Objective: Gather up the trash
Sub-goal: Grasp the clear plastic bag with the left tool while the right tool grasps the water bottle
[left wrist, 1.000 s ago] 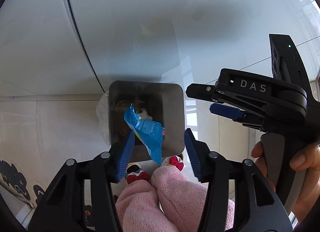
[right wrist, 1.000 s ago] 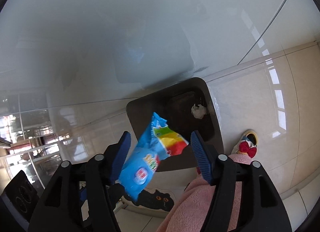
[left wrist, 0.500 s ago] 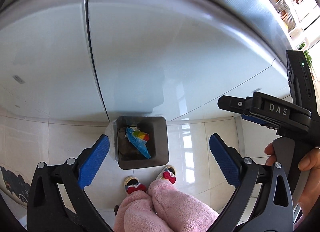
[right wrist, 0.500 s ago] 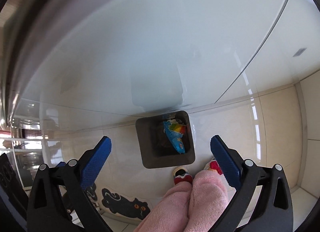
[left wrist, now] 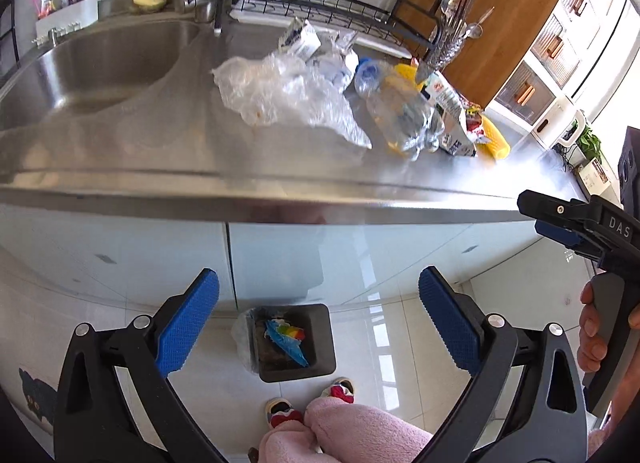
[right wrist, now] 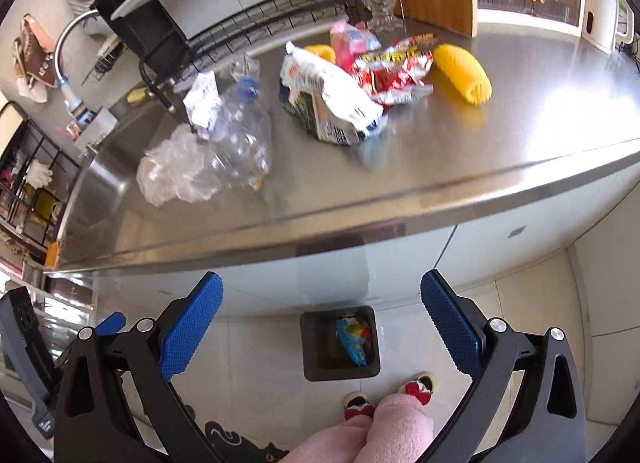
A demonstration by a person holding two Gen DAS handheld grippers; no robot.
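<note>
A dark bin [left wrist: 325, 347] [right wrist: 310, 347] stands on the floor below the counter with a blue snack wrapper [left wrist: 286, 339] [right wrist: 352, 339] lying inside. On the steel counter [left wrist: 160, 159] lie a clear plastic bag [left wrist: 280, 93] [right wrist: 176, 171], a crushed bottle [left wrist: 404, 115] [right wrist: 244, 139], a milk carton [left wrist: 448, 103] [right wrist: 332, 103], a red wrapper [right wrist: 392, 67] and a yellow roll [right wrist: 464, 73]. My left gripper [left wrist: 318, 325] is open and empty, high above the bin. My right gripper [right wrist: 320, 327] is open and empty too; it also shows in the left wrist view [left wrist: 560, 229].
A sink [left wrist: 92, 63] is at the counter's left. A dish rack [left wrist: 320, 11] [right wrist: 224, 39] and a cutlery holder [left wrist: 452, 39] stand at the back. The person's pink legs and slippers [left wrist: 312, 411] are beside the bin. A cat mat [right wrist: 240, 443] lies on the floor.
The blue wrapper left the left gripper and dropped into the bin. Both grippers opened wide and rose from just over the bin to above counter height.
</note>
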